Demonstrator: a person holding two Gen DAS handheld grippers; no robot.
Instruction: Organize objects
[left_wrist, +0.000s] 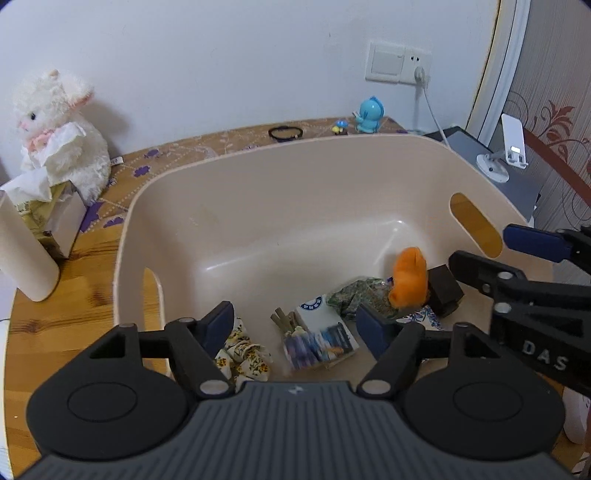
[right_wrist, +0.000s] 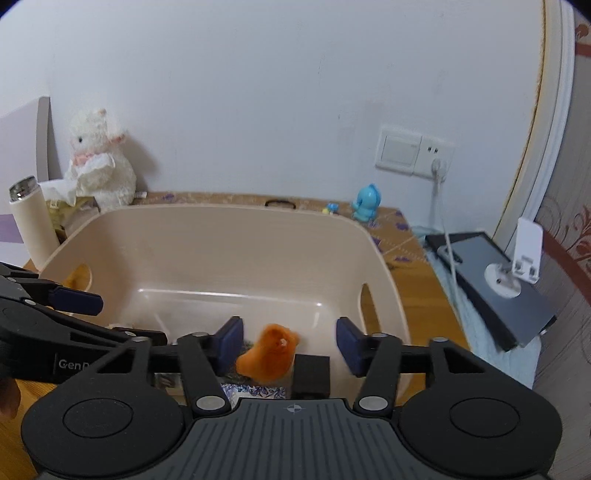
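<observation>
Over the bin's (right_wrist: 207, 236) near wall we hold both grippers with fingers spread and grasping nothing. Between the right gripper's (right_wrist: 290, 345) fingers and just below lies the orange toy (right_wrist: 267, 356), on the bin floor; the left gripper (left_wrist: 299, 328) hangs over the carton (left_wrist: 319, 339).

Your left wrist camera looks down from just above the near rim of the beige tub (left_wrist: 295, 155), close in. Your right wrist camera sits beside it, slightly farther back, facing the same wall. Both share the tub, the orange plush (right_wrist: 267, 352) and the white lamb (left_wrist: 59, 129).
</observation>
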